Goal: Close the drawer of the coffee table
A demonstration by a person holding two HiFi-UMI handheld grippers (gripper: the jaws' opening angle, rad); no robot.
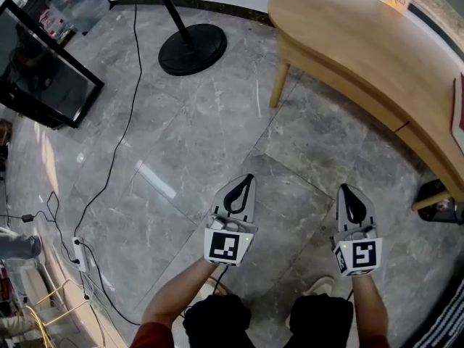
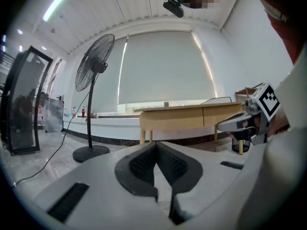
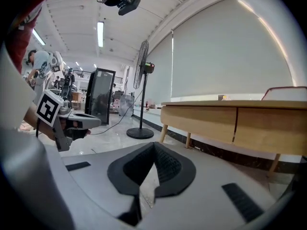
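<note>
Plainly, the left gripper (image 1: pixel 246 181) and right gripper (image 1: pixel 346 191) hang above the floor (image 1: pixel 181 143) — jaws together, empty. The coffee table (image 1: pixel 348 35) stands well apart.

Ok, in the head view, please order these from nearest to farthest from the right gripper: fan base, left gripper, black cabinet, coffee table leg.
From the right gripper:
1. left gripper, beside it on the left.
2. coffee table leg, ahead, slightly left.
3. fan base, farther ahead and left.
4. black cabinet, at the far left.
</note>
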